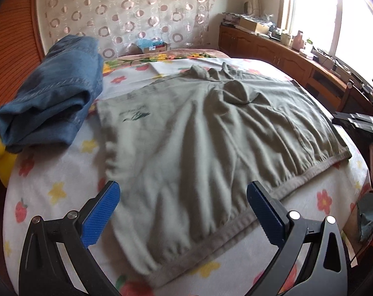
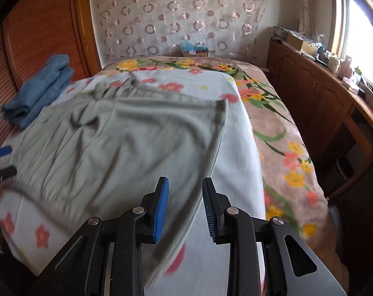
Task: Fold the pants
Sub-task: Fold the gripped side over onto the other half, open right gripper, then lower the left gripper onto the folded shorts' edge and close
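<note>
Grey-green pants (image 1: 198, 135) lie spread and wrinkled on the flowered bed sheet (image 1: 50, 185), waistband toward me. They also show in the right wrist view (image 2: 117, 143). My left gripper (image 1: 184, 197) is wide open above the near waistband, holding nothing. My right gripper (image 2: 185, 192) is open with a narrower gap, hovering over the near right edge of the pants, holding nothing. The left gripper's blue fingertips (image 2: 2, 151) show at the left edge of the right wrist view.
Folded blue jeans (image 1: 50, 98) sit at the bed's left, also in the right wrist view (image 2: 38, 88). A wooden cabinet (image 2: 322, 93) with clutter runs along the right under the window. A wooden wardrobe (image 2: 38, 29) stands left. A small box (image 2: 195, 49) lies past the bed.
</note>
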